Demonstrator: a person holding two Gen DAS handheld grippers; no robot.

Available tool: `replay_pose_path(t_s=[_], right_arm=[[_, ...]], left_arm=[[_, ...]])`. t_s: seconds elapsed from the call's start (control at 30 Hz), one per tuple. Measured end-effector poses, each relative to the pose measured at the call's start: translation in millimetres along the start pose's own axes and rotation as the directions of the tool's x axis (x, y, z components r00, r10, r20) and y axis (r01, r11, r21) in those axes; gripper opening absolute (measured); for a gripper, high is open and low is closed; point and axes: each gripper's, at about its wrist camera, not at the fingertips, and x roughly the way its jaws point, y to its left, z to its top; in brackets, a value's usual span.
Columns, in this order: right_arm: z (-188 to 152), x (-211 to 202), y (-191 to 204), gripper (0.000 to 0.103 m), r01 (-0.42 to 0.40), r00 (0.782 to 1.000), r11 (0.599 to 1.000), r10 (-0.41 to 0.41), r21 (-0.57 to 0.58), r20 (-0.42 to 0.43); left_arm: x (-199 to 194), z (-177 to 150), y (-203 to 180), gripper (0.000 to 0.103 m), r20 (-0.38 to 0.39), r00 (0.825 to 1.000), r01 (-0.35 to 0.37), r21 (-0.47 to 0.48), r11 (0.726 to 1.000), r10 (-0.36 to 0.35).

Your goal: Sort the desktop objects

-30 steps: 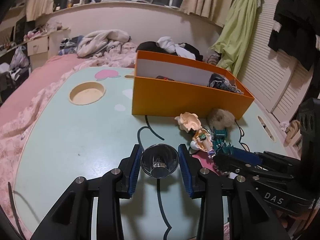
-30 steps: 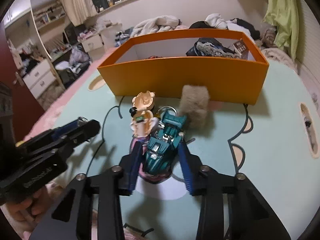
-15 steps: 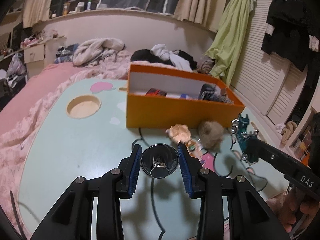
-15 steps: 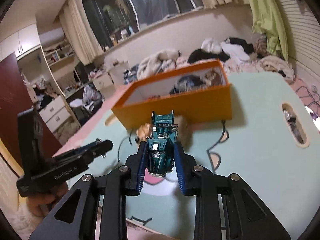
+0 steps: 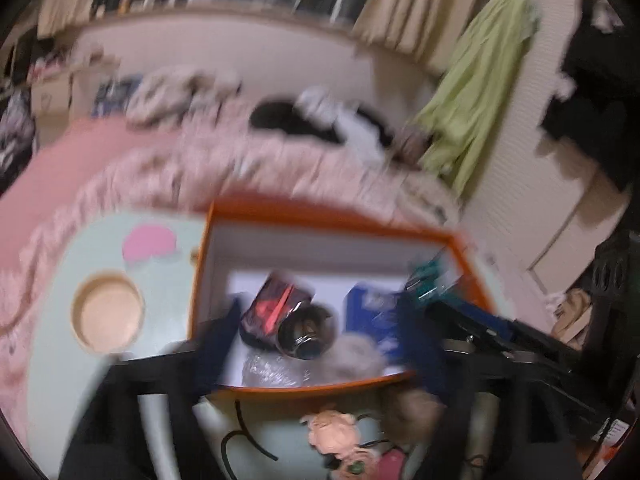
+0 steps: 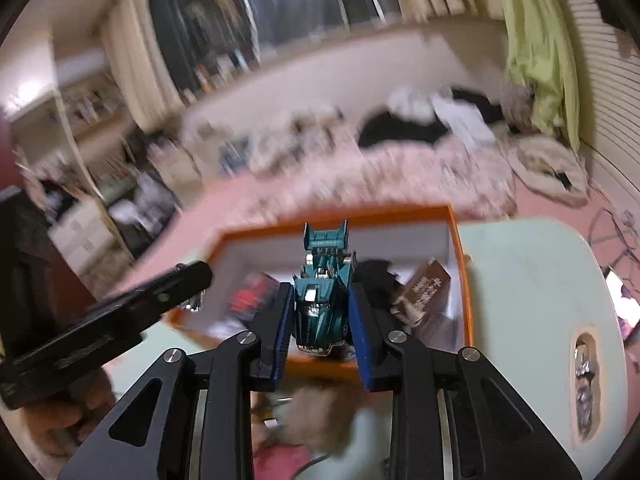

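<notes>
Right hand-held gripper (image 6: 320, 316) has the teal toy car (image 6: 322, 304) between its blue pads, nose toward the camera, rear wing pointing away, jaws easing apart w/ the car still sitting between them, right above the near wall of the orange box (image 6: 460, 280). Car looks like a small die-cast: hard, stiff, light but dense for its size, glossy paint so prob. slippery on the sides; wheels roll, so best hold is across the body flanks as now, not on the wing or thin front bits, which could snap or twist out. Dropped from here it should land inside the box w/o harm, though it may roll or bounce. Left hand-held gripper (image 5: 320, 344) is blurred in its own view, jaws spreading wide; the shiny metal cup (image 5: 306, 332) shows between the fingers over the box interior, no pad clearly pressing on it, so I judge it let go or nearly. Cup is rigid, smooth, thin-walled, light; grip across the rim width works, but it slides easily. Inside the box: a red-black packet (image 5: 276, 308), blue item (image 5: 372, 312), brown booklet (image 6: 426, 286). Outside on the mint bench (image 5: 60, 360): peach figurine (image 5: 332, 432) and a fuzzy brown pompom (image 6: 320, 412), both just before the box; pompom soft, squashy, v. light.
</notes>
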Motion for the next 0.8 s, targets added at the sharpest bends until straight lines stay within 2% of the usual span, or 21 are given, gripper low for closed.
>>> replay_pose_path(t_s=[0.03, 0.07, 0.1, 0.17, 0.27, 0.37, 0.47, 0.53, 0.67, 0.77, 0.8], right_arm=[[-0.1, 1.1, 2.2, 0.042, 0.037, 0.999, 0.999, -0.036, -0.030, 0.024], [-1.6, 1.6, 4.6, 0.057, 0.088, 0.995, 0.995, -0.085, -0.055, 0.047], [-3.2, 2.0, 2.7, 0.062, 0.104, 0.994, 0.993, -0.102, -0.053, 0.049], [-6.1, -1.0, -3.5, 0.063, 0.059, 0.997, 0.997, -0.057, -0.039, 0.061], [-8.0, -21.5, -10.9, 0.065, -0.004, 0.992, 1.000, 0.003, 0.005, 0.125], [-14.9, -54.1, -6.3, 0.071, -0.026, 0.977, 1.000, 0.027, -0.008, 0.209], [-31.5, -77.4, 3.1, 0.074, -0.004, 0.975, 0.999, 0.013, -0.041, 0.220], [-38.9, -79.9, 5.0, 0.076, 0.003, 0.980, 0.999, 0.006, -0.045, 0.197], [-72.9, -68.5, 4.7, 0.076, 0.035, 0.998, 0.998, -0.031, -0.058, 0.060], [-96.6, -52.1, 1.0, 0.076, 0.086, 0.995, 0.994, -0.089, -0.072, -0.035], [-101.8, -46.5, -1.5, 0.076, 0.098, 0.992, 0.993, -0.102, -0.067, -0.067]], left_arm=[[-2.6, -2.4, -3.4, 0.083, 0.038, 0.999, -0.019, 0.030, 0.999, 0.018], [-7.0, -6.4, -7.6, 0.083, 0.078, 0.996, -0.046, 0.065, 0.997, 0.041], [-9.8, -9.1, -8.9, 0.083, 0.092, 0.995, -0.039, 0.079, 0.996, 0.031], [-17.7, -10.6, -5.4, 0.083, 0.106, 0.994, 0.013, 0.065, 0.998, -0.020], [-34.0, -13.5, 0.1, 0.084, 0.140, 0.989, 0.040, 0.030, 0.999, -0.044], [-54.1, -22.3, 1.9, 0.086, 0.154, 0.988, 0.019, 0.017, 1.000, -0.022], [-68.1, -38.1, 1.0, 0.091, 0.120, 0.993, 0.007, 0.025, 1.000, -0.010], [-70.6, -53.4, 0.5, 0.092, 0.073, 0.997, -0.020, 0.045, 0.999, 0.017], [-59.9, -82.7, -4.2, 0.092, -0.050, 0.996, -0.067, 0.112, 0.991, 0.073], [-43.3, -101.4, -4.3, 0.093, -0.140, 0.980, -0.118, 0.153, 0.981, 0.140], [-36.3, -105.2, -4.9, 0.101, -0.160, 0.969, -0.156, 0.182, 0.971, 0.186]])
